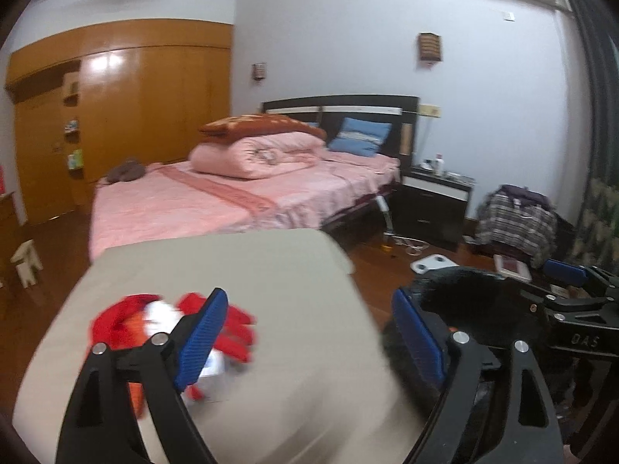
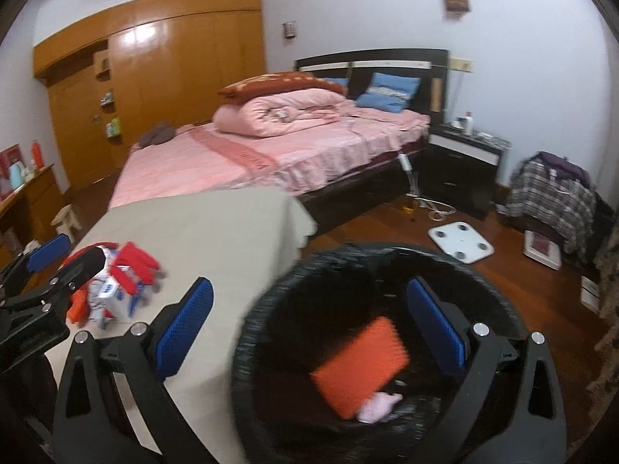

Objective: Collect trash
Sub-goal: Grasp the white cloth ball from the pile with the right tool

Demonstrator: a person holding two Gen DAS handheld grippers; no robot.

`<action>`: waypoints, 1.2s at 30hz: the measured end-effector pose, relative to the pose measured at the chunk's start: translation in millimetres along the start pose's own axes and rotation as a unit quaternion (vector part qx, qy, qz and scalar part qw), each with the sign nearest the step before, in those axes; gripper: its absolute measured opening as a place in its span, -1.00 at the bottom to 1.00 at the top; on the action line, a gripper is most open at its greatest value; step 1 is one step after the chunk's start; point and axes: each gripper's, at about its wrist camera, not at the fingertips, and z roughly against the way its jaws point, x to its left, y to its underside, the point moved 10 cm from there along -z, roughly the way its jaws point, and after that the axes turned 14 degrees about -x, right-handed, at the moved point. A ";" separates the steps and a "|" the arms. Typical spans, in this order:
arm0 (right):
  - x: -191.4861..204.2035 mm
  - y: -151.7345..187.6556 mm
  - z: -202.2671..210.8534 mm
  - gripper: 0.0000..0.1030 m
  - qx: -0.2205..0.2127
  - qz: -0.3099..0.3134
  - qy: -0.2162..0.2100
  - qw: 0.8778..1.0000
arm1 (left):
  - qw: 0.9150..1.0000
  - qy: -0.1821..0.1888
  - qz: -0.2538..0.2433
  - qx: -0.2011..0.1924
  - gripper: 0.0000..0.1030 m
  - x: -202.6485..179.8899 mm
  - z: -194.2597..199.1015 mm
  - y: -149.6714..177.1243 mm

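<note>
Cloth, varnished wood and ribbed plastic, mostly.

The table (image 2: pixel 216 232) wears a matt beige cloth, smooth and unpatterned. The bin (image 2: pixel 271 309) looks like black woven mesh, rough at the rim, with a ridged orange packet (image 2: pixel 359 363) and a crumpled pink scrap (image 2: pixel 377 406) inside. The red and white wrappers (image 2: pixel 116 282) look like glossy film. The gripper pads (image 1: pixel 203 338) are ribbed blue plastic on matt black arms with bright metal rivets. The wardrobe (image 1: pixel 127 108) is glossy varnished wood; the floor (image 2: pixel 522 290) is dark polished wood.
</note>
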 end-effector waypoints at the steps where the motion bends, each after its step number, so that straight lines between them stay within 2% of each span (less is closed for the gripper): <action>1: 11.8 -0.9 -4.0 0.89 0.001 0.002 -0.010 1.000 | 1.000 -0.011 0.000 0.001 0.65 11.6 1.7 1.3; 9: 87.2 -1.8 -31.8 0.89 0.008 0.015 -0.071 0.997 | 0.995 -0.099 -0.001 0.014 0.65 105.6 15.7 21.2; 15: 139.3 -1.5 -56.4 0.89 0.010 0.022 -0.109 0.994 | 0.989 -0.148 0.010 0.026 0.64 171.2 9.6 34.1; 29: 248.7 14.7 -106.1 0.87 0.028 0.038 -0.186 0.981 | 0.980 -0.190 0.035 0.036 0.63 252.4 -1.1 55.9; 36: 291.3 32.7 -122.4 0.52 0.052 0.049 -0.217 0.974 | 0.979 -0.197 0.045 0.039 0.63 272.7 0.0 62.7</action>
